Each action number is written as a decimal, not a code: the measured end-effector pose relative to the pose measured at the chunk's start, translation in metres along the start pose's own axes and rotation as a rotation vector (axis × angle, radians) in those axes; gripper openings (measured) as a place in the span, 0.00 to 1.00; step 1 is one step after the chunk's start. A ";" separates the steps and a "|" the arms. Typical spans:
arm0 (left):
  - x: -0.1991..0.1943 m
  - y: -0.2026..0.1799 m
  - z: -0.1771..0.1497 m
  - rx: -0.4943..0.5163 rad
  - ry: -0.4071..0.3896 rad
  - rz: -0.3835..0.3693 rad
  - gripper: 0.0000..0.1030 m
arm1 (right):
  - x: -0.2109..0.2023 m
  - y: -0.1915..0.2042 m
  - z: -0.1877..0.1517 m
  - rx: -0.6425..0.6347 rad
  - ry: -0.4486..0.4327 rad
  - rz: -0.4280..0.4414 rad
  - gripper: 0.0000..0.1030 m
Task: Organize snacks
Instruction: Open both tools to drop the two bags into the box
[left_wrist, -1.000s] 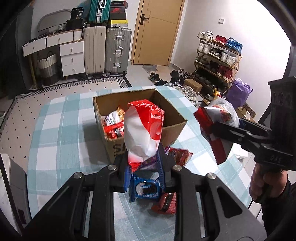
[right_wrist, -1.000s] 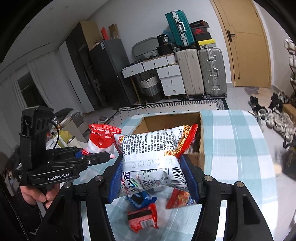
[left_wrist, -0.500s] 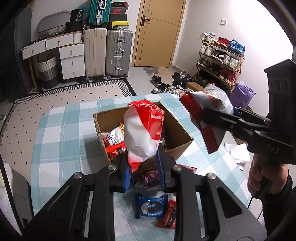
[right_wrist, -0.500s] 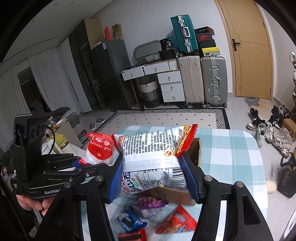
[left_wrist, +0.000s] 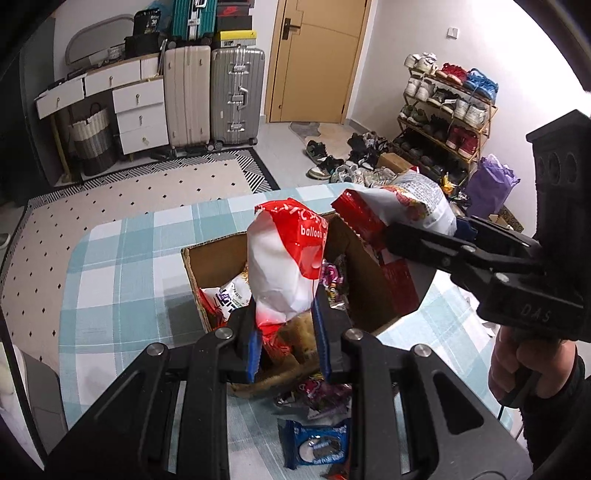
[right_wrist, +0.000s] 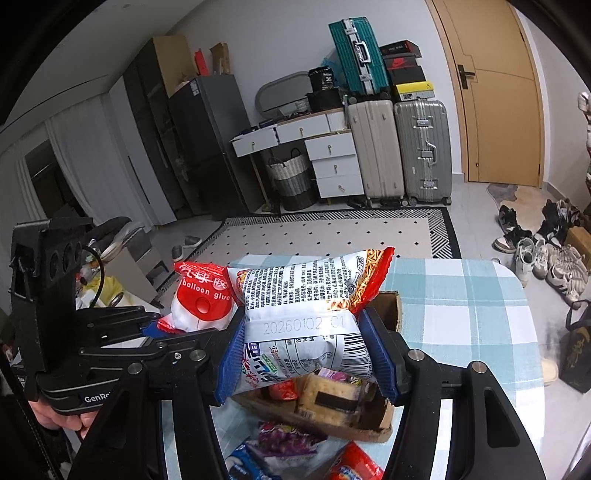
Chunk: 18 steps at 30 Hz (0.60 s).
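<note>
My left gripper (left_wrist: 286, 325) is shut on the bottom of a red and white "balloon glue" bag (left_wrist: 288, 258), which hangs upright over the open cardboard box (left_wrist: 221, 258). To its right, my right gripper (left_wrist: 417, 236) holds a white and red noodle snack bag (left_wrist: 399, 206) above the box's right wall. In the right wrist view my right gripper (right_wrist: 304, 347) is shut on that noodle snack bag (right_wrist: 303, 295), with the box (right_wrist: 332, 421) just below. My left gripper (right_wrist: 159, 328) and its balloon glue bag (right_wrist: 199, 299) sit close on the left. Several snack packs lie inside the box.
Loose packs lie on the checked tablecloth (left_wrist: 122, 258) in front of the box: a blue cookie pack (left_wrist: 317, 443), a purple pack (left_wrist: 317, 395) and a red pack (right_wrist: 354, 465). Beyond the table's far edge are a rug, suitcases, drawers and a shoe rack.
Both grippers have carried their bags forward across the table, from above the loose packs to over the box. The box now sits directly beneath them. Neither grip has changed.
</note>
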<state>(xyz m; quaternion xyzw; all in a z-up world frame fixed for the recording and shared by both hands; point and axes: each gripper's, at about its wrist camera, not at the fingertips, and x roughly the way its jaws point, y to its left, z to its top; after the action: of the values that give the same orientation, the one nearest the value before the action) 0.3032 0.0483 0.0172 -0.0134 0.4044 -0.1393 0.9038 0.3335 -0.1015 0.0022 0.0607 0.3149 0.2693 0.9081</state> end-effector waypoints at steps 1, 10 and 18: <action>0.005 0.002 0.000 0.000 0.003 -0.004 0.20 | 0.005 -0.001 0.000 0.003 0.004 -0.001 0.59; 0.054 0.016 0.002 -0.018 0.053 -0.045 0.25 | 0.045 -0.015 -0.008 0.024 0.038 -0.014 0.61; 0.067 0.035 -0.004 -0.054 0.051 0.061 0.80 | 0.047 -0.036 -0.014 0.052 0.013 -0.050 0.82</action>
<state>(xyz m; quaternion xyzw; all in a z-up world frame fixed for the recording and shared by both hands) 0.3511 0.0643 -0.0390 -0.0219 0.4312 -0.1011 0.8963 0.3721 -0.1085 -0.0446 0.0745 0.3291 0.2389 0.9105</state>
